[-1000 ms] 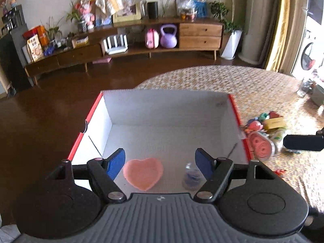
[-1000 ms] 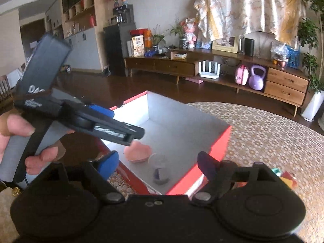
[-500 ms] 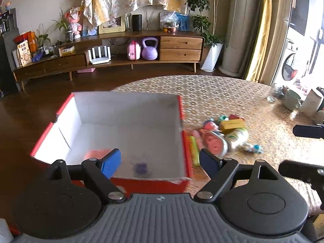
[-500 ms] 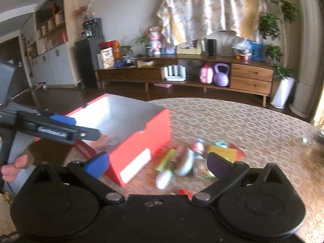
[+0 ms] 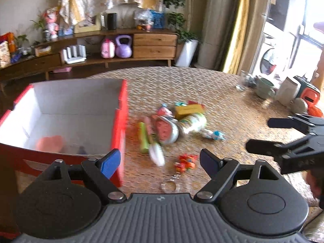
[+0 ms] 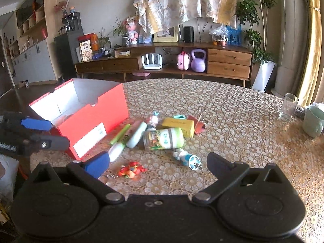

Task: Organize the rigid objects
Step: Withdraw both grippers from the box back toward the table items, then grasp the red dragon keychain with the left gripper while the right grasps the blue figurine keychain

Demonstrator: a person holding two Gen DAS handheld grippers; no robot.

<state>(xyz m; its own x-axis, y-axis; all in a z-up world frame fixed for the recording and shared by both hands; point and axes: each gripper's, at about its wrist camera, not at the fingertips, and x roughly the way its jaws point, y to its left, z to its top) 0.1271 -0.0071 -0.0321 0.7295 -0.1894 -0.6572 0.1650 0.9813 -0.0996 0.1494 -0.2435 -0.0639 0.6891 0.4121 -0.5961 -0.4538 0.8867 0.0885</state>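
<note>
From the left wrist view, the left gripper hangs above the desk, which is covered in a patterned lace cloth. Its jaws are opening with nothing between them, which suits a reach toward loose items rather than a carry. The open red cardboard box with a white inside stands at the left edge of the desk, mouth up, so things can be dropped straight in. A pink heart-shaped dish already lies on its floor. Just beside the box's right wall lies the jumble of small rigid things awaiting sorting: a green stick, a round pink-faced tin and a small red-orange toy nearest the gripper. The right gripper shows at the right edge.

From the right wrist view, the right gripper is spread wide and empty, pointed down at the same pile. A green-lidded printed jar lies on its side in the middle, a yellow rectangular carton behind it, and a white and blue toy figure in front. The left gripper hovers by the box's near corner. A clear drinking glass and a pale green mug stand well apart, likely not part of the sorting.
</note>
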